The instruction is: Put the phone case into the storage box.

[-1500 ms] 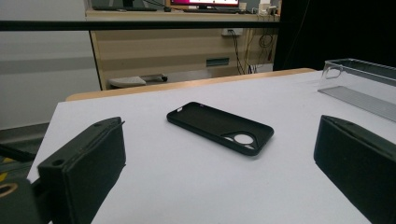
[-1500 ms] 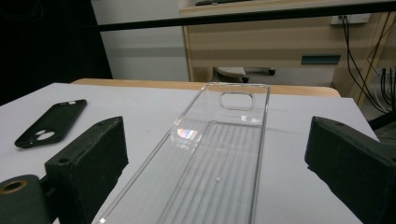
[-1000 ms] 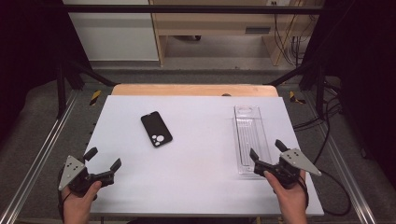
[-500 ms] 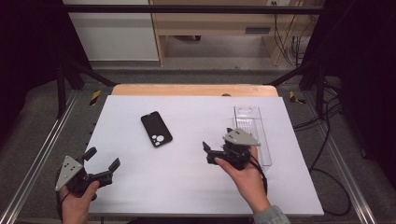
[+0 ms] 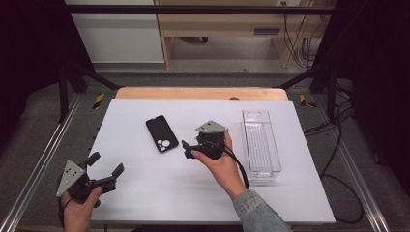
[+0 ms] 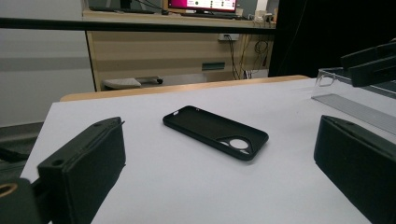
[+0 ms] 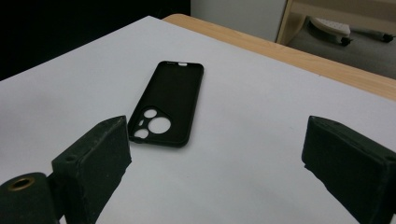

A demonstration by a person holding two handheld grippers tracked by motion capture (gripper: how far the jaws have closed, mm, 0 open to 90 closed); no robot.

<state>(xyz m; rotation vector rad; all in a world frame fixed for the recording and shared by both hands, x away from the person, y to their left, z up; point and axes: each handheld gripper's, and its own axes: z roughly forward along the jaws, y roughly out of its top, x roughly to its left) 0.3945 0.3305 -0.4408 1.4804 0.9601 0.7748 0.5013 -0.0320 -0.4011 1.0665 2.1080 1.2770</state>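
A black phone case (image 5: 162, 134) lies flat, inner side up, on the white table (image 5: 145, 193), left of centre. My right gripper (image 5: 185, 149) is just to its right, open, jaws pointing at the case and holding nothing. In the right gripper view the case (image 7: 168, 100) lies ahead and left of the gap between the open jaws of the right gripper (image 7: 219, 158). My left gripper (image 5: 105, 163) hovers open and empty at the front left. In the left gripper view, the left gripper (image 6: 219, 179) faces the case (image 6: 215, 132) from farther off.
A clear, long plastic tray (image 5: 261, 140) stands empty on the right side of the table, close behind my right hand (image 5: 220, 166). The table's wooden far edge (image 5: 198, 93) and metal frame rails (image 5: 34, 169) border the work area.
My right gripper has swung from the front right beside the tray leftward to the table's middle, next to the phone case. The left gripper has barely moved.
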